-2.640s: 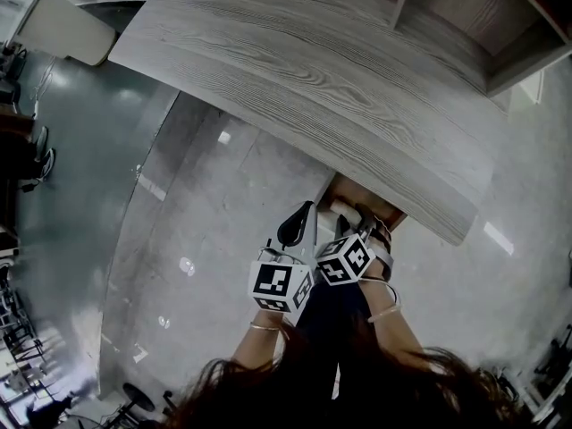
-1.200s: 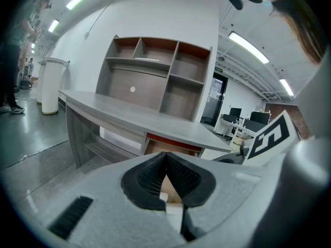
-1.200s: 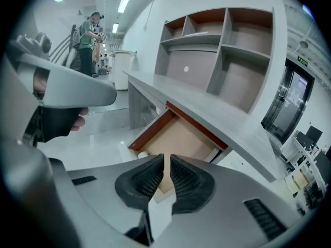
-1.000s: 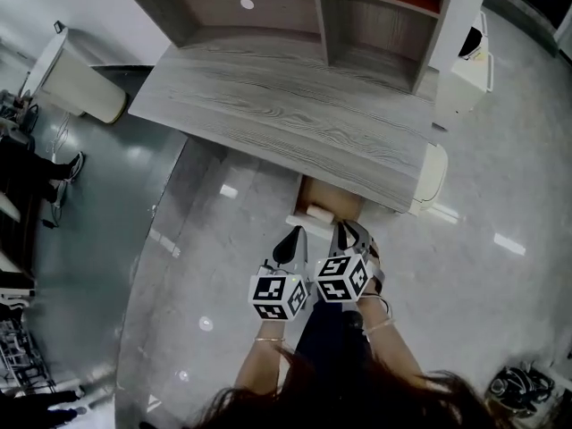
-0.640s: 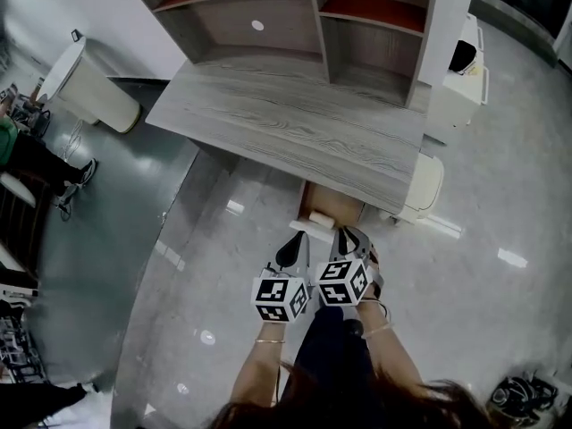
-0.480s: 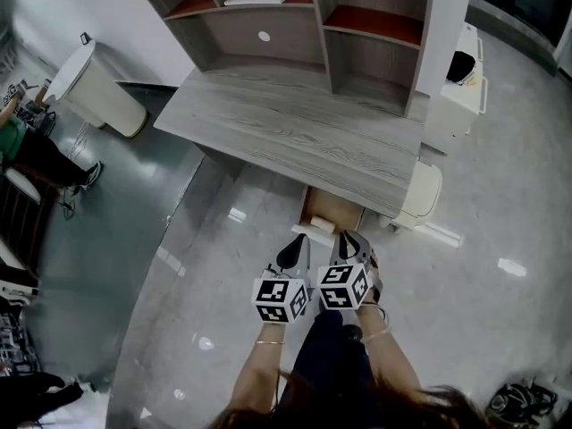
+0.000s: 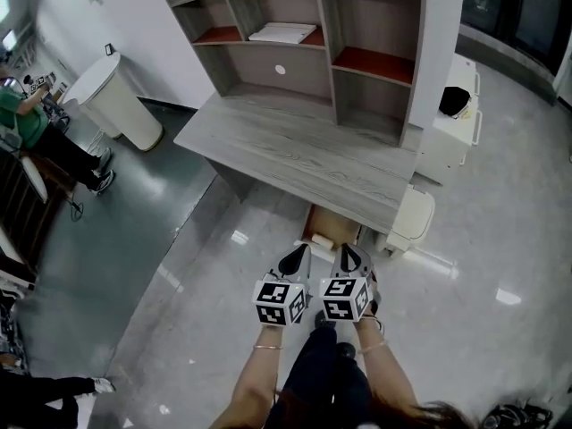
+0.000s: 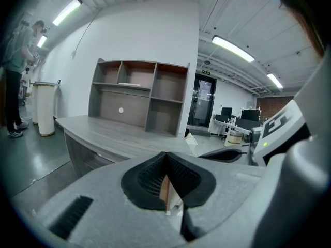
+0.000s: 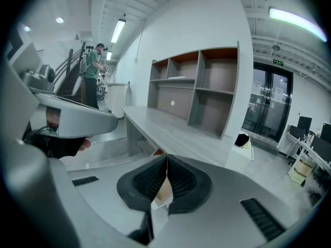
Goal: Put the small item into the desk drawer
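While both grippers hang side by side over the glossy grey floor (image 7: pixel 179 266), the big wood-grain desk (image 7: pixel 295 146) takes the middle of the head view, with its shelf unit (image 7: pixel 357 25) standing along the back edge against the white wall. Off to the left, well apart, stands a white round bin (image 7: pixel 121 101). To the right is a white cabinet (image 7: pixel 451 137) with a dark thing on top, and a lower white unit (image 7: pixel 411 222) sits just beside the desk's near right corner. There's wide open floor left of the desk and along its long front edge. The tight spot is that right corner, where the desk drawer (image 7: pixel 338 224) stands pulled out from under the front edge, brown inside, close against the low white unit. Inside it, at the near end, lies the small item (image 7: pixel 320 238), a pale little block, too small to tell more. On to the left gripper (image 8: pixel 165 155): its pads meet at the tips, with nothing held. The right gripper (image 9: pixel 166 158) has just been closing its jaws, and now they're together with nothing between them. Both point toward the drawer from just short of it, not touching. As for writing, a green sign (image 9: pixel 279 62) over the glass door is too small to read, and the marker cubes (image 7: pixel 280 302) carry only black-and-white squares.
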Available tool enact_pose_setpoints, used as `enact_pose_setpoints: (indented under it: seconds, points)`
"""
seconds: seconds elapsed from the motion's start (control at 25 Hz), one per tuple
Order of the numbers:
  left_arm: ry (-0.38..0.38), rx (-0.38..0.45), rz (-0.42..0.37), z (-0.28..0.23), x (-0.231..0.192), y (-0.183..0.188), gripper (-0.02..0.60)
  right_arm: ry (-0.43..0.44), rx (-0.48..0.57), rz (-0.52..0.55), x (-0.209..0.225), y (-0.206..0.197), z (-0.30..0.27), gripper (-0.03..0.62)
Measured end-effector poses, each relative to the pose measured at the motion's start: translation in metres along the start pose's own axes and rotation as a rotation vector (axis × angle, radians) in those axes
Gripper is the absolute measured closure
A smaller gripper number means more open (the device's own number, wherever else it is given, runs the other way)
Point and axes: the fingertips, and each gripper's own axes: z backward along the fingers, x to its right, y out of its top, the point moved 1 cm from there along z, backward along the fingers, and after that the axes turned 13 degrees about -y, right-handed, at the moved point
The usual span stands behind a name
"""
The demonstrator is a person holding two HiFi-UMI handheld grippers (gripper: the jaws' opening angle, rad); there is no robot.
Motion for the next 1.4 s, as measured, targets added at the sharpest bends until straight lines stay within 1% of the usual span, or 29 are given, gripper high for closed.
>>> enact_pose_setpoints:
  seconds: [0.32,0.56,0.8,0.96,1.12,1.4]
  points:
    - [0.007,0.026,-0.018,0.018,0.028,0.028,0.566,-0.001,0.064,-0.019,0.019,0.026,0.038,0.591]
    - [-0.003,0.035,-0.051,0.031,0.055,0.051,0.566,0.001,0.100,-0.021,0.031,0.039,0.066,0.592]
    - [-0.025,0.041,-0.092,0.042,0.080,0.076,0.566,0.003,0.144,-0.027,0.042,0.062,0.091,0.592]
    - [-0.021,0.053,-0.108,0.052,0.087,0.089,0.566,-0.004,0.185,-0.029,0.048,0.078,0.108,0.592]
    - [-0.026,0.062,-0.120,0.063,0.093,0.096,0.566,-0.013,0.218,-0.035,0.050,0.087,0.122,0.592]
    - [-0.062,0.071,-0.144,0.085,0.111,0.107,0.566,-0.041,0.263,-0.036,0.052,0.102,0.154,0.592]
